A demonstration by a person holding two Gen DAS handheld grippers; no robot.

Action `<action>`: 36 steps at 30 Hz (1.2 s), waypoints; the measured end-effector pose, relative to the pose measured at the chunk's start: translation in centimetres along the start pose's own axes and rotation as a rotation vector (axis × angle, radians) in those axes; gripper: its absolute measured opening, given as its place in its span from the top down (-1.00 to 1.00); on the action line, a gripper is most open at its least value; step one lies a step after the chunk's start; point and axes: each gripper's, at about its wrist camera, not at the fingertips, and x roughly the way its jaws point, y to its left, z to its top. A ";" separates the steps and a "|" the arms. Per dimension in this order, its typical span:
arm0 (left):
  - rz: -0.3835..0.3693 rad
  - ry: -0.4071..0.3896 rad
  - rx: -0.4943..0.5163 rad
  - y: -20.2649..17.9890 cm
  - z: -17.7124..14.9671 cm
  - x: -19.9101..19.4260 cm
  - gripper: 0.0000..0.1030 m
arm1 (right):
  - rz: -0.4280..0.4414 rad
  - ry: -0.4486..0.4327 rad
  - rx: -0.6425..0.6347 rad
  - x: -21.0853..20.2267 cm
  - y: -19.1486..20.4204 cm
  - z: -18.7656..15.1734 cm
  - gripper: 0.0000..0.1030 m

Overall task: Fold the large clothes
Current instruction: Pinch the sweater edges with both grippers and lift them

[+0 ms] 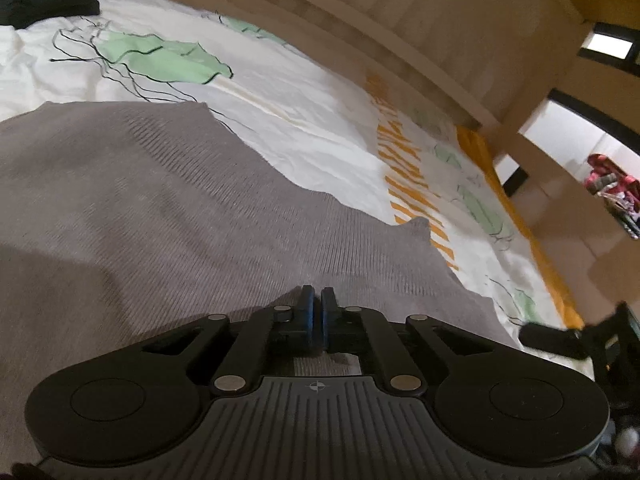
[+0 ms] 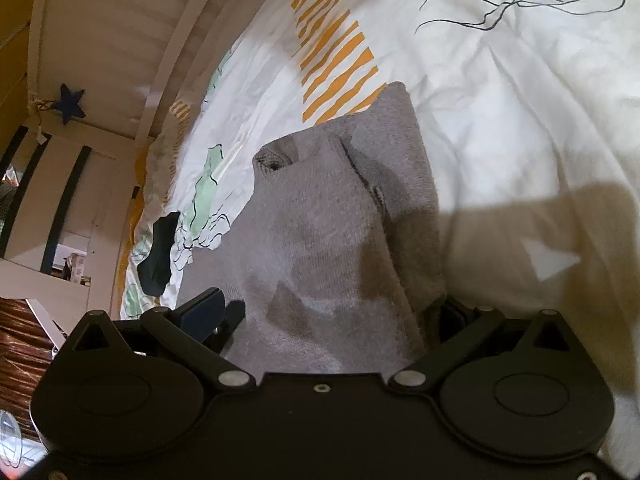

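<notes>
Left wrist view: left gripper (image 1: 319, 300) pinched narrow over grey sweater (image 1: 168, 208), likely gathering knit; right gripper (image 2: 332, 312) spread wide, straddling cloth.

The left wrist view sits low and close over the grey knitted garment (image 1: 168, 216), looking forward and down past its own gripper (image 1: 319, 312) across the patterned bedsheet (image 1: 304, 128) toward a pale slatted bed frame (image 1: 420, 20). The right wrist view looks down from close by, over its gripper (image 2: 332, 312), along the same garment (image 2: 320, 220) toward the sheet (image 2: 520, 128) and frame (image 2: 120, 40). Both views share the garment, the sheet and a dark cloth (image 1: 44, 0) (image 2: 158, 256).
</notes>
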 end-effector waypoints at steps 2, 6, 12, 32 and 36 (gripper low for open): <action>-0.001 -0.016 -0.003 0.3 -0.7 -0.9 0.90 | 0.001 0.003 -0.008 0.0 0.0 0.0 -1.00; -0.015 -0.044 -0.027 0.7 -1.8 -2.3 0.91 | 0.005 0.006 -0.014 0.0 0.0 0.0 -1.00; -0.036 -0.050 -0.060 1.4 -2.4 -2.8 0.93 | 0.024 0.009 -0.037 0.0 -0.1 -0.1 -1.00; -0.010 -0.006 -0.038 1.7 -3.7 -5.7 0.95 | 0.061 -0.003 -0.204 -2.4 9.3 -1.1 0.38; -0.032 0.017 0.007 1.6 -4.2 -5.2 0.95 | 0.020 0.029 -0.211 -1.5 11.8 -1.2 0.38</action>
